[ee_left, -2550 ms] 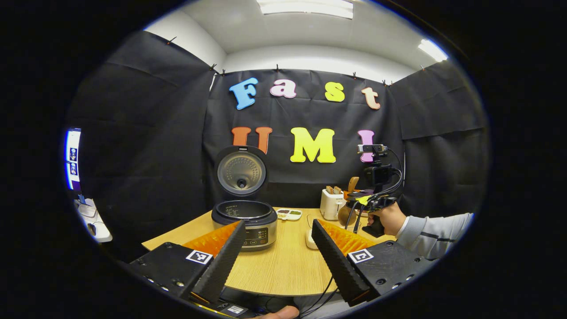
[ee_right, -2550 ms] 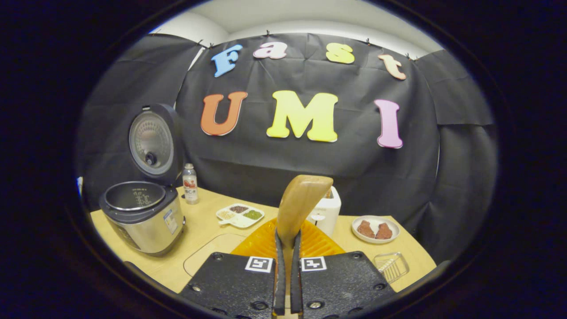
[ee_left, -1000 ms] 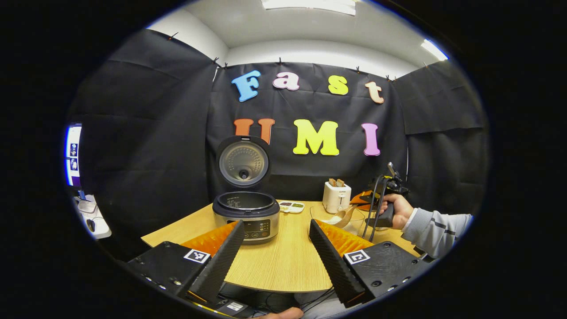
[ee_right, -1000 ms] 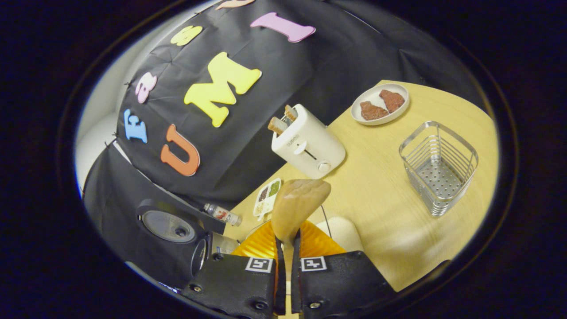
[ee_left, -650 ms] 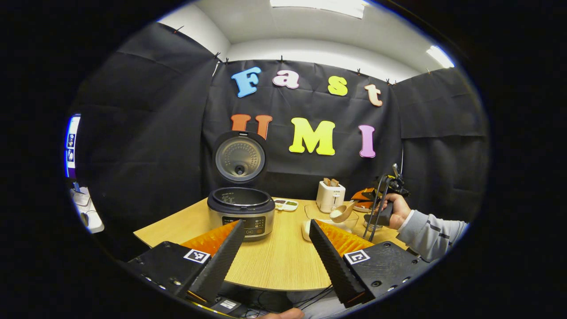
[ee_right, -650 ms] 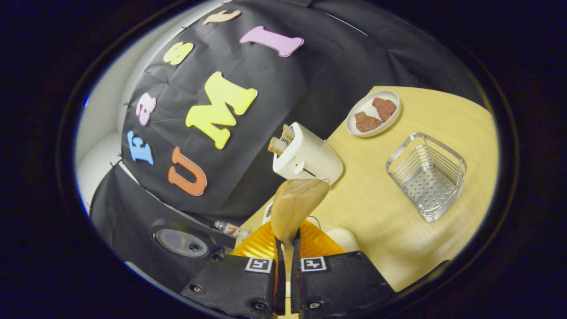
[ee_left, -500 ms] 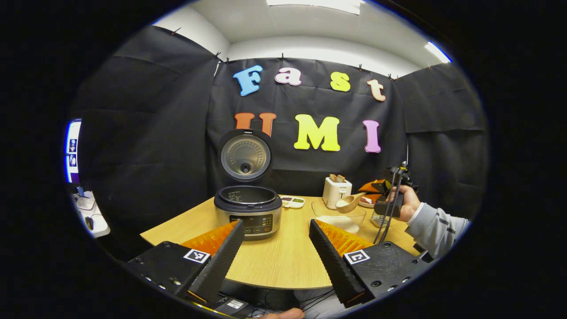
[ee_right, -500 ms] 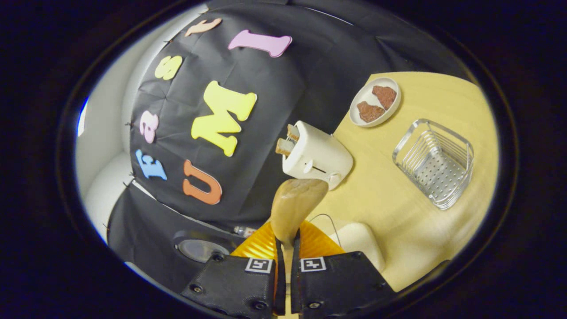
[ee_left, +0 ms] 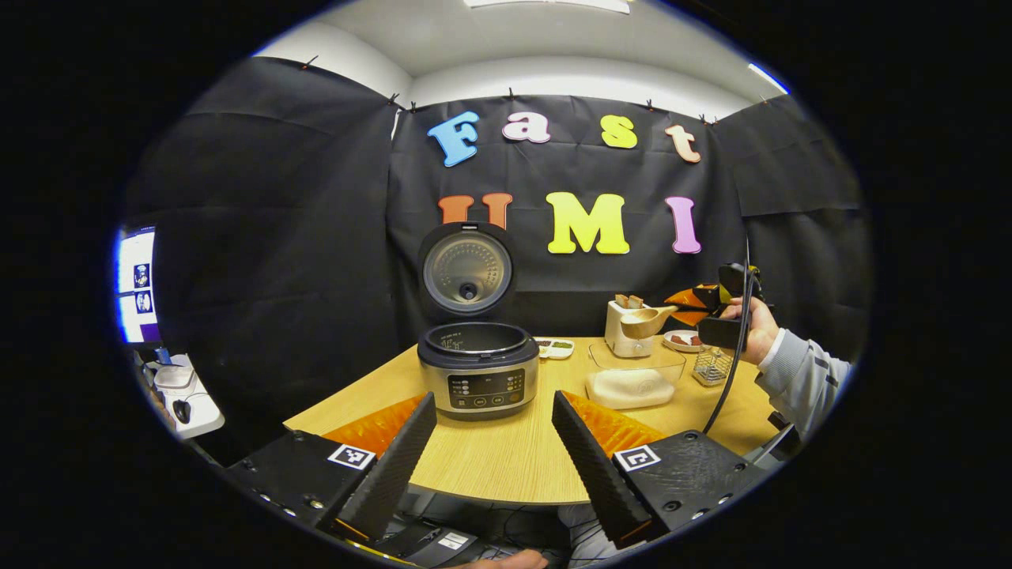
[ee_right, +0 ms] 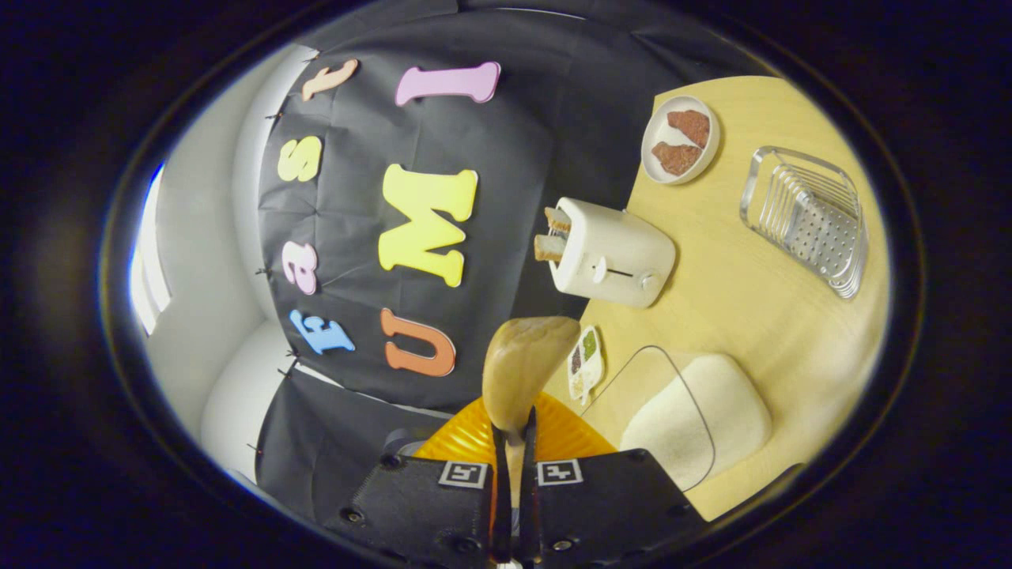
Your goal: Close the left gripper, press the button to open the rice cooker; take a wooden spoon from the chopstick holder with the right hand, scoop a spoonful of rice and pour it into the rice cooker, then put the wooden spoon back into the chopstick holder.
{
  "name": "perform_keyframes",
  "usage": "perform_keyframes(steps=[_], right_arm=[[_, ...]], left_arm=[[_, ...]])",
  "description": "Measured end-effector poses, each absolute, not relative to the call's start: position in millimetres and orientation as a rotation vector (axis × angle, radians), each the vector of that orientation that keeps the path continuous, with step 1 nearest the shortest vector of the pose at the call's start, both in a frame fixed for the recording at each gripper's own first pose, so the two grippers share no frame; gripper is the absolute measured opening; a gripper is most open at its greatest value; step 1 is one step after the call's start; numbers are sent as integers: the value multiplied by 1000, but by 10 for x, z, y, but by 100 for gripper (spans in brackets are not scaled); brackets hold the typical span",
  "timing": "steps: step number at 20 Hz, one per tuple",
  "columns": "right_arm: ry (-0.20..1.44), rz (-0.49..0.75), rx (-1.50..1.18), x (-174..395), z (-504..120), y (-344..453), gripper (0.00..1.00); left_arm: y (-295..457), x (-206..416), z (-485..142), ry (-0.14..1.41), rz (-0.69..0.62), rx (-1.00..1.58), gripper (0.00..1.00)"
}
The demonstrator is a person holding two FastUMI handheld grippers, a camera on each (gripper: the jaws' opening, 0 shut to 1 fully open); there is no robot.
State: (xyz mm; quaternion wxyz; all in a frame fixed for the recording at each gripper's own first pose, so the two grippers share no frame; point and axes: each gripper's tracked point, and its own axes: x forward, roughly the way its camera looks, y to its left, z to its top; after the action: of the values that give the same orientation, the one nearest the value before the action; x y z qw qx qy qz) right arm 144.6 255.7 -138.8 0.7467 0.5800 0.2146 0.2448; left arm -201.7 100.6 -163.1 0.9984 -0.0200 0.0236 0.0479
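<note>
In the left gripper view the left gripper [ee_left: 490,442] sits low at the near edge of the wooden table [ee_left: 506,466], its two fingers spread wide with nothing between them. Just beyond them stands the rice cooker [ee_left: 478,378], its lid [ee_left: 466,270] raised upright behind the empty inner pot. To its right lies a clear container of rice [ee_left: 635,379]. Above that container hangs the wooden spoon [ee_left: 647,321], bowl toward the cooker, held roughly level by the right gripper [ee_left: 700,299] — a hand [ee_left: 757,325] in a grey sleeve grips its handle. Behind the spoon stands a white toaster [ee_left: 621,324], and farther back a small divided dish [ee_left: 555,346], a plate [ee_left: 681,340] and the wire chopstick holder [ee_left: 711,365].

In the right gripper view, which is rolled strongly sideways, the right gripper [ee_right: 514,506] has its fingers pressed together on the spoon's handle; the wooden spoon [ee_right: 526,367] rises from them, its bowl seen from the back. Just past it are the container of rice [ee_right: 696,419] and the divided dish [ee_right: 585,363]. Farther on lie the toaster [ee_right: 613,253] with bread in its slots, the chopstick holder [ee_right: 810,217] — a metal wire basket — and the plate [ee_right: 681,138] with two brown pieces on it.
</note>
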Motion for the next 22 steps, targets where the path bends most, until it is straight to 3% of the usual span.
perform_keyframes(steps=[15, 22], right_arm=[[518, 660, 1096, 1254, -758, 4122, 9], [477, 684, 828, 1162, -590, 4898, 10]], left_arm=[[1467, -2321, -1345, -65, 143, -16, 95], [1560, -2420, -1259, -98, 164, 12, 94]])
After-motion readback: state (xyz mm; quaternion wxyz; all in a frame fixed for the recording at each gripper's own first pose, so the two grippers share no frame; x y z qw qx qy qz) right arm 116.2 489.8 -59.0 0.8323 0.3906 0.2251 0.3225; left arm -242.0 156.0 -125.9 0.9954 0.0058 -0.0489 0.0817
